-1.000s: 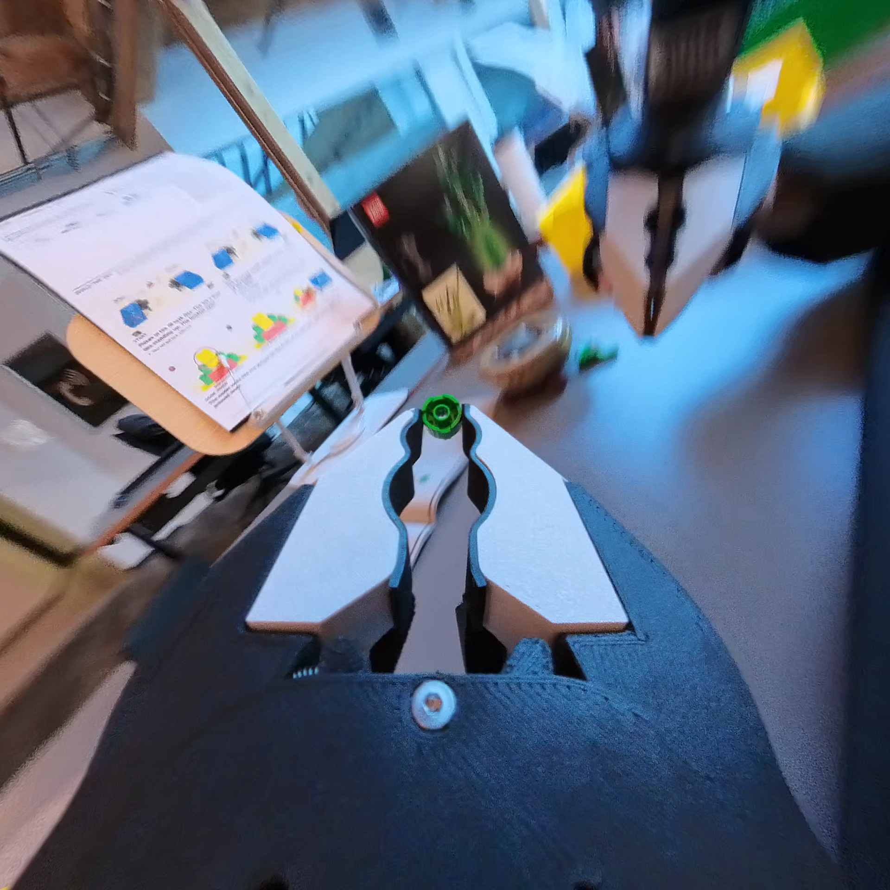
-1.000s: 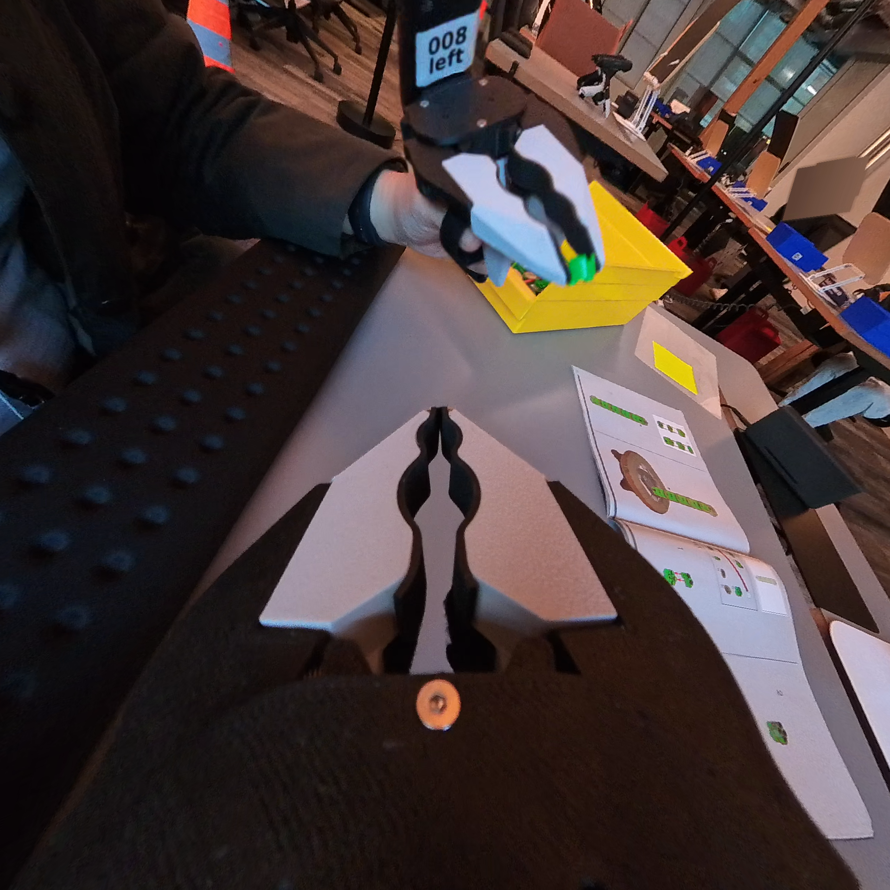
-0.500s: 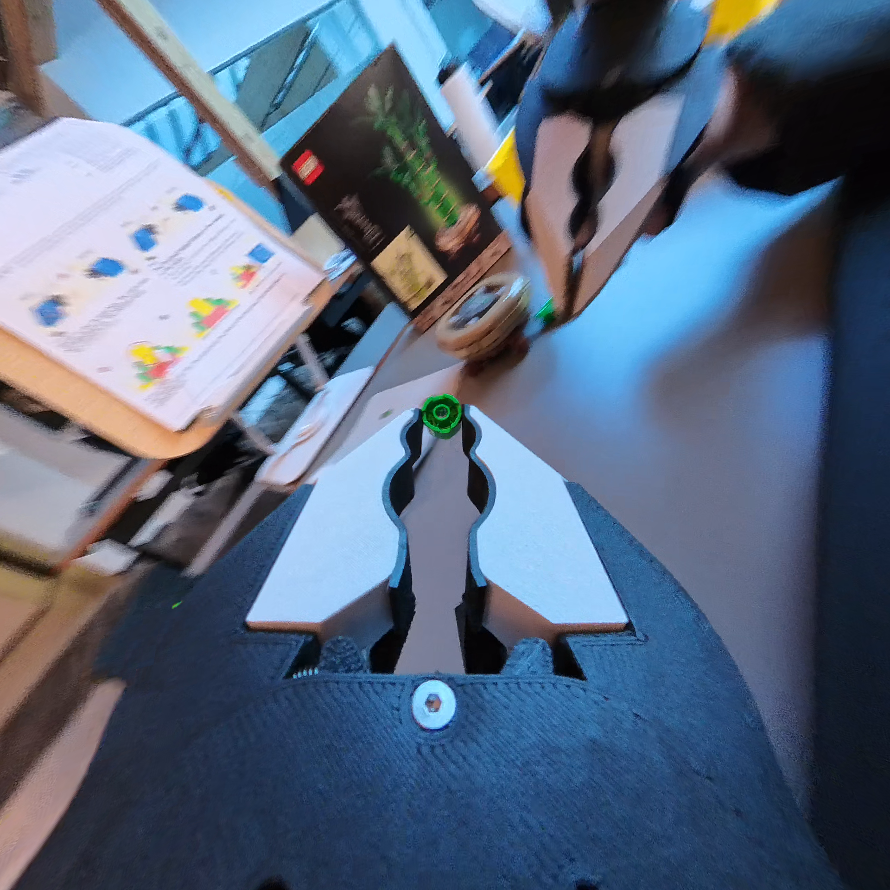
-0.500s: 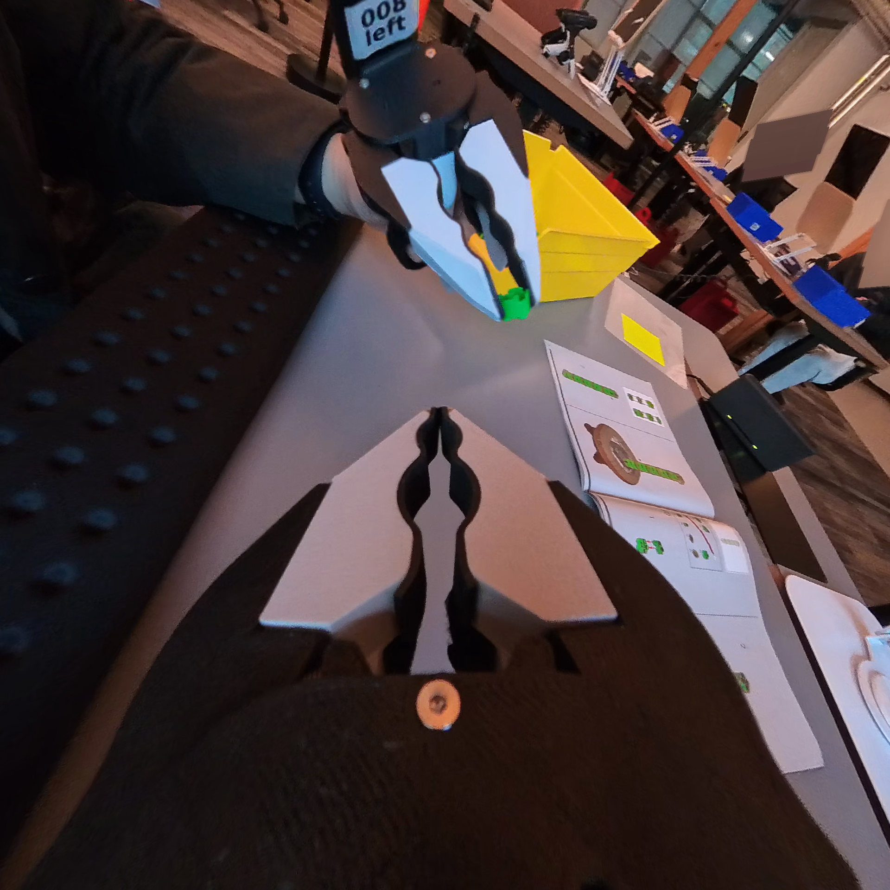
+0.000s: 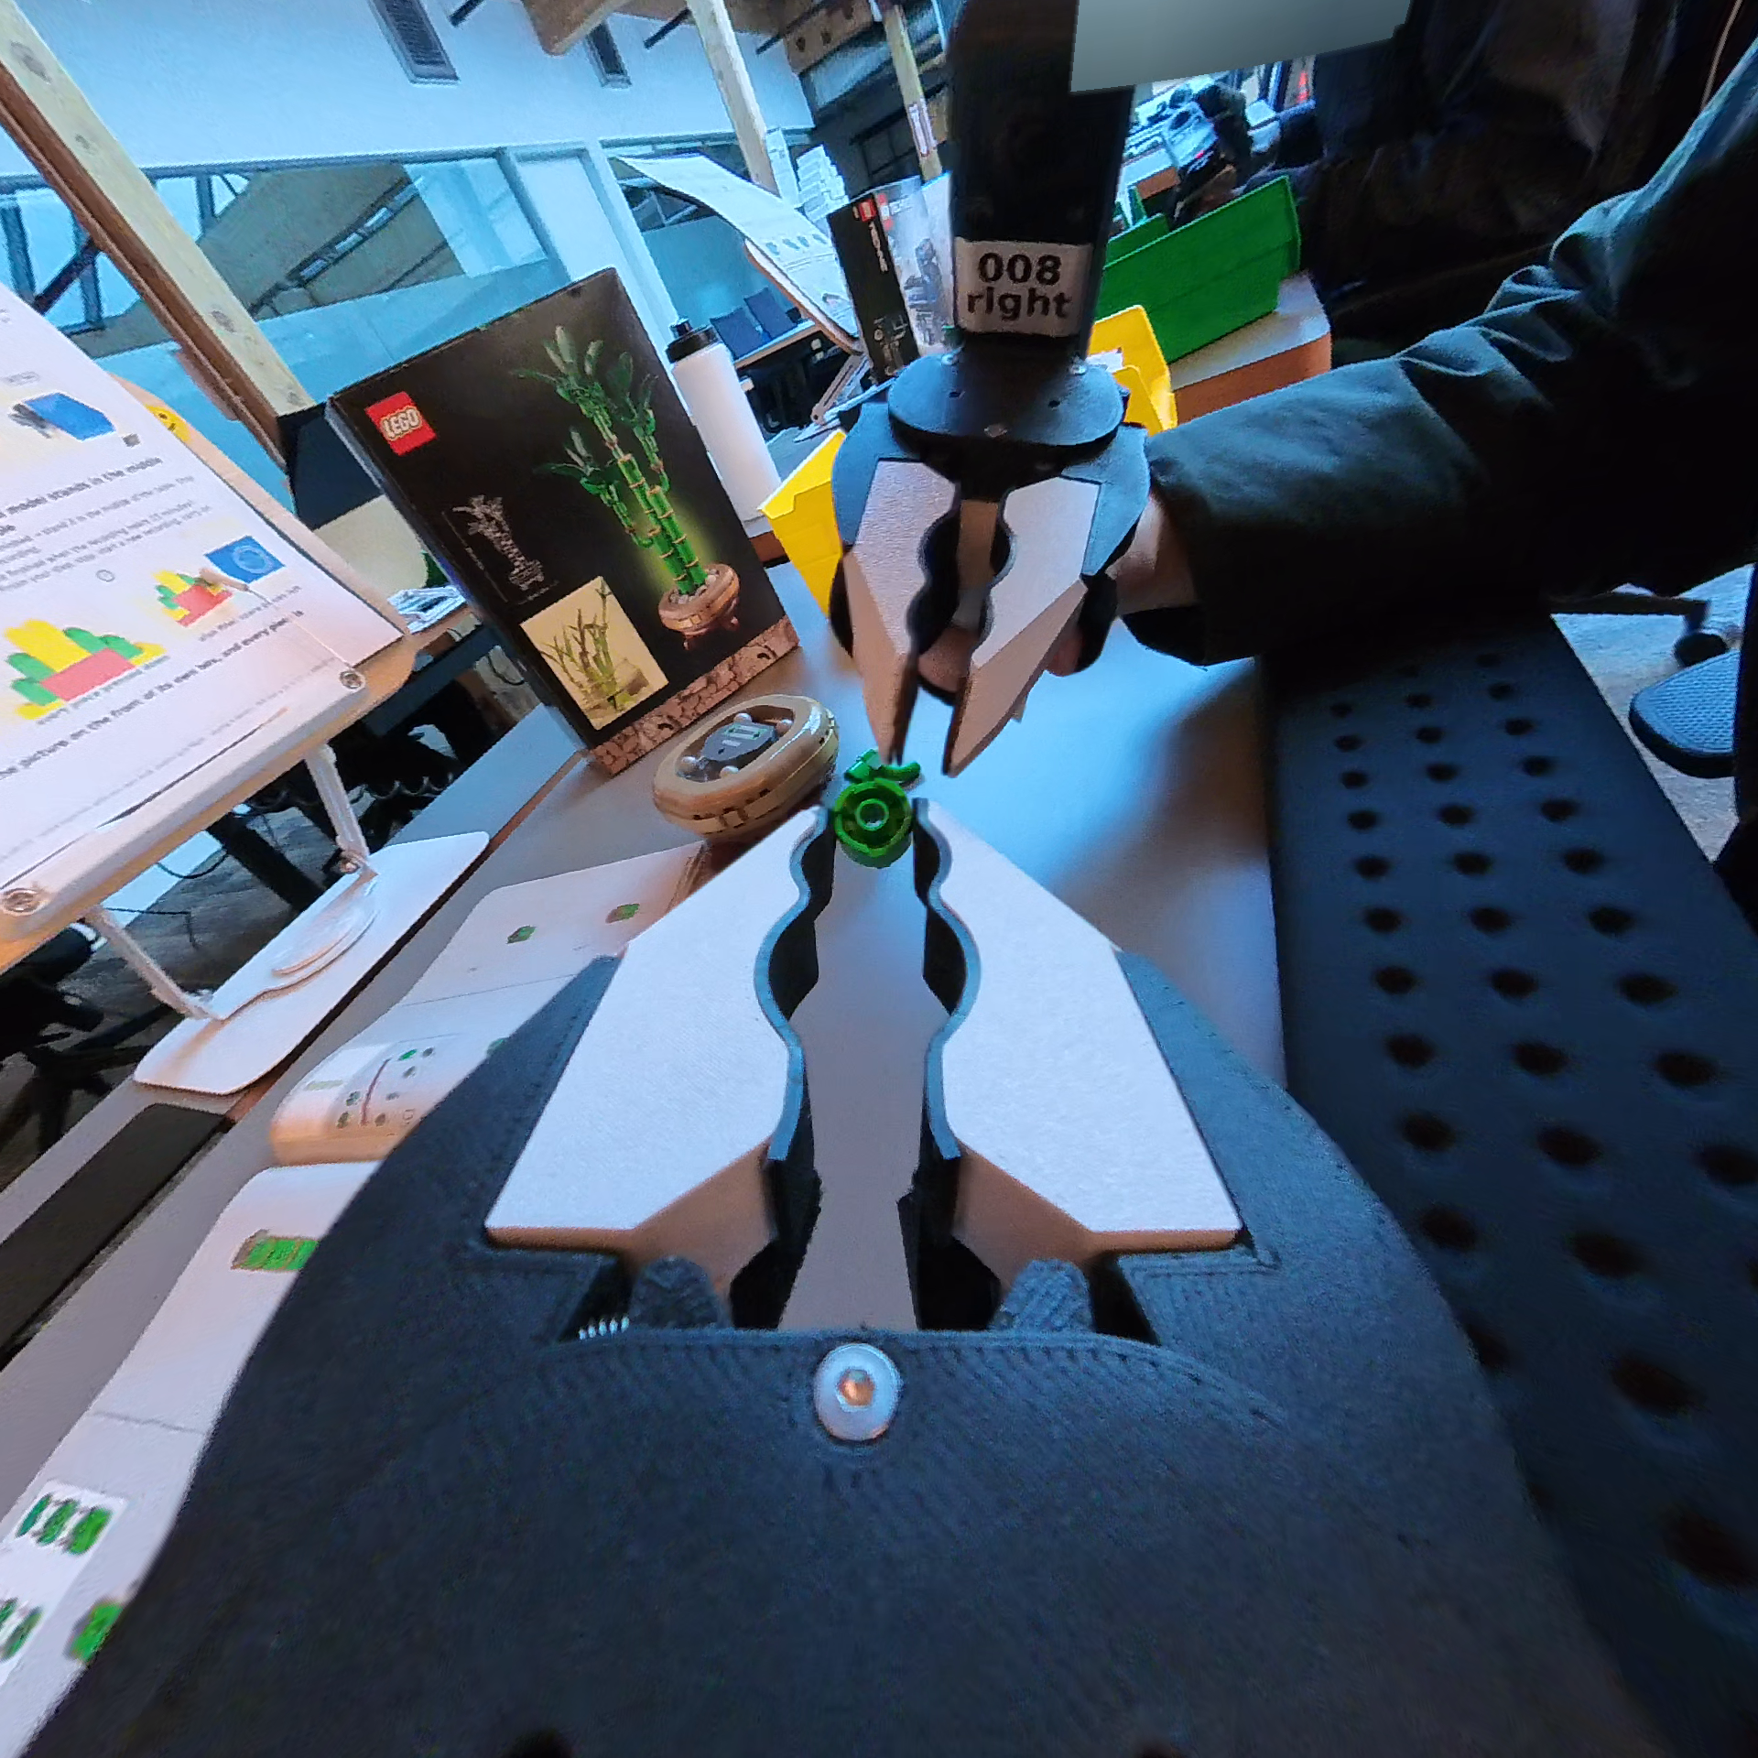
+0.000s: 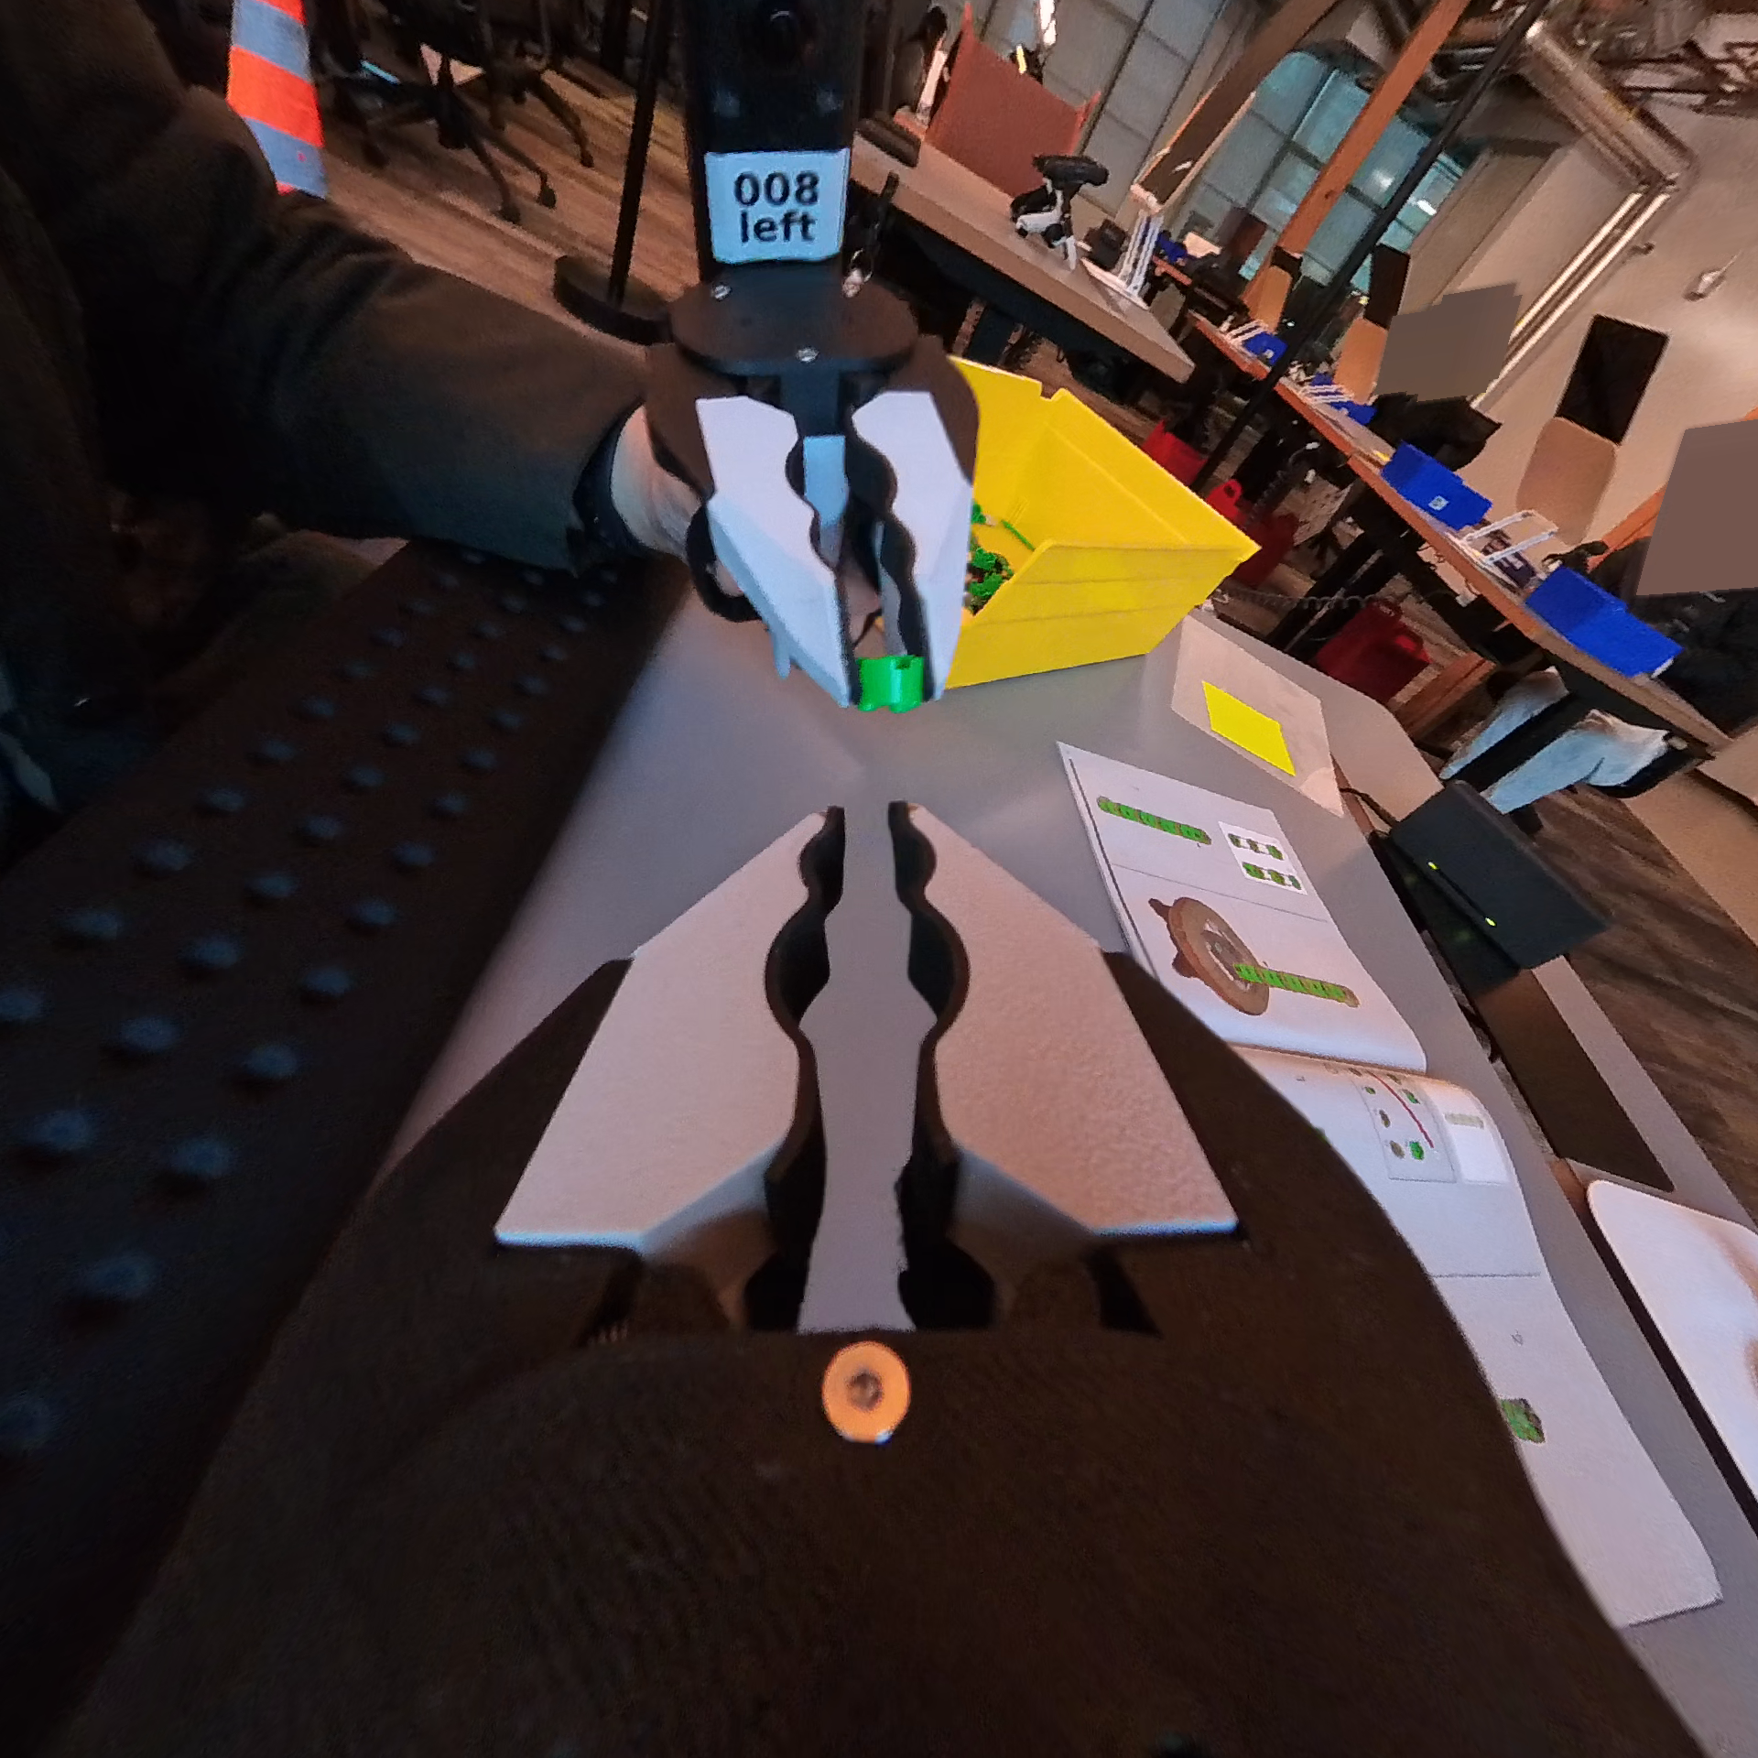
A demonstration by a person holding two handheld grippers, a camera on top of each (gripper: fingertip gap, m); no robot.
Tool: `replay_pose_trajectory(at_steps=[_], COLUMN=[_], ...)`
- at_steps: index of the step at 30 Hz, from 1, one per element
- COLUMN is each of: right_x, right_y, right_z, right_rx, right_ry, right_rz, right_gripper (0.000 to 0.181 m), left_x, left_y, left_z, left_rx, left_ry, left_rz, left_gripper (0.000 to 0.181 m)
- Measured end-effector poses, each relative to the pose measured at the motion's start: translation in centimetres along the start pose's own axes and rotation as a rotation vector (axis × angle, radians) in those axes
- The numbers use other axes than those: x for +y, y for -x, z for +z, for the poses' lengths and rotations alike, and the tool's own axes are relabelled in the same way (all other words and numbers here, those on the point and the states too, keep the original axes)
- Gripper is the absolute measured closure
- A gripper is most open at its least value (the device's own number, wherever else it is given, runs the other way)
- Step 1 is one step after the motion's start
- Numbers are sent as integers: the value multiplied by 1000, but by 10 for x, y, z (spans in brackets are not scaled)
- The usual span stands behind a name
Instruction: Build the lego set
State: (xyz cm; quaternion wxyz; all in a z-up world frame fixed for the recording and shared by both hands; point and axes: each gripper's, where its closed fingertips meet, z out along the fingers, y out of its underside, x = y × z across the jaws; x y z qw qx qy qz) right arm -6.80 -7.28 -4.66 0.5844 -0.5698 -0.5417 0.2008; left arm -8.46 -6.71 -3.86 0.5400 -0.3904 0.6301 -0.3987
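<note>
Left gripper clamped tight on a small round green lego piece, pinched right at the fingertips and held up above the grey table. Same green piece seen side-on from the right wrist view, tucked between the white fingers. Facing it, right gripper, jaws parted a little with a narrow gap between the tips, nothing in them, tips just beside the held piece in the left wrist view. Just behind, another small green bit lying on the table, near a round tan lego base. Further back, the dark set box standing upright, touching or just behind the base, hard to say which. Off to the side, open instruction booklet flat on the table, and a yellow bin with green parts inside, well behind the left gripper. Dark perforated mat running along the table edge.
</note>
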Motion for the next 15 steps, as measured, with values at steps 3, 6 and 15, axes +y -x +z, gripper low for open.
replay_pose_trajectory(at_steps=[3, 6, 15], right_x=[-6, -11, -28], right_y=[1, 0, -7], right_z=[3, 5, 8], right_rx=[-8, 0, 11], right_ry=[-36, -69, -191], right_rz=[36, 58, 163], right_gripper=[171, 170, 168], left_x=[-2, -8, -21], left_y=[-3, -4, 1], left_z=[3, 3, -1], left_rx=[21, 43, 70], left_ry=[-17, -55, -131], left_rz=[-27, -70, -169], left_gripper=[167, 167, 167])
